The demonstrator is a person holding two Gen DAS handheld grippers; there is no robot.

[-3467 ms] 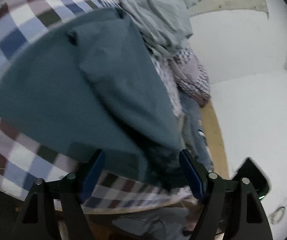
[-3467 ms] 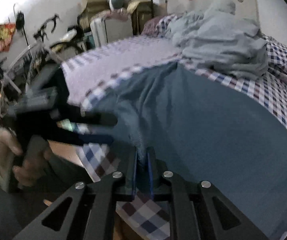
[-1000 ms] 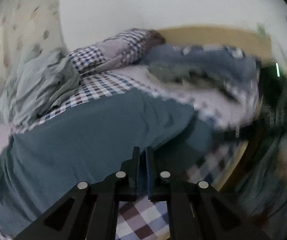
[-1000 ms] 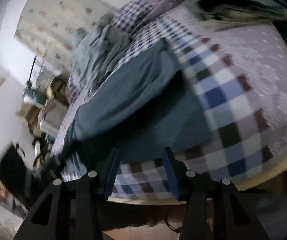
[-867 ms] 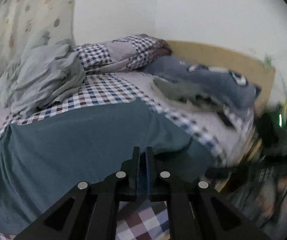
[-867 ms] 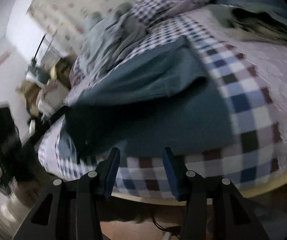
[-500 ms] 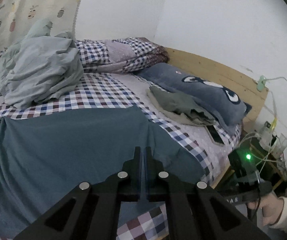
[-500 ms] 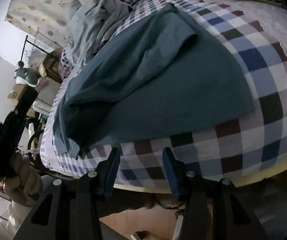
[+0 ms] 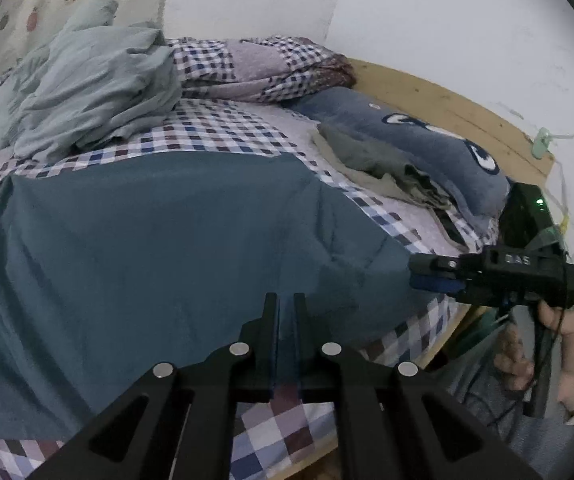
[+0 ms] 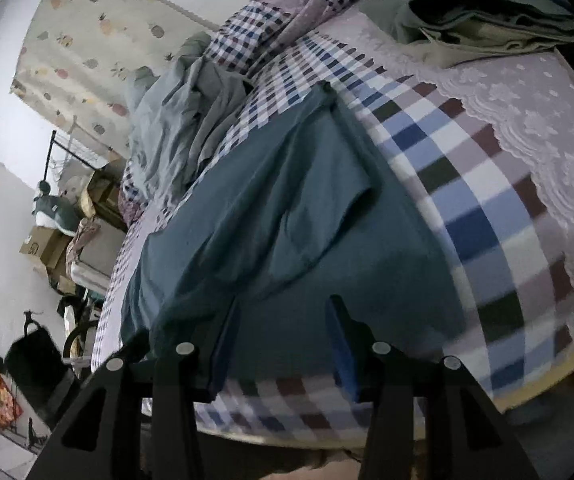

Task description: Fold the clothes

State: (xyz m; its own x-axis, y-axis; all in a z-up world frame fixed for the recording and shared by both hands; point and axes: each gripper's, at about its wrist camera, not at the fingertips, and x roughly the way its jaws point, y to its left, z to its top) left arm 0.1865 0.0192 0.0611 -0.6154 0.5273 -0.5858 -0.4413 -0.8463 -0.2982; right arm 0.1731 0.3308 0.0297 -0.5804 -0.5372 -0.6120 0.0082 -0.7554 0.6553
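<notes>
the left gripper has its fingers pressed together on the near hem of the teal garment, pinching the cloth where it drapes over the bed's front edge. the right gripper has its fingers apart, straddling the same hem at the garment's right end without gripping it; in the left wrist view its tips touch that corner. the garment lies ahead of both grippers, spread on the checked bedsheet, its long axis running left to right along the bed edge, one part doubled back over the top. beyond it the sheet is open as far as the crumpled grey-blue cloth; olive clothes and a blue pillow sit to the right.
</notes>
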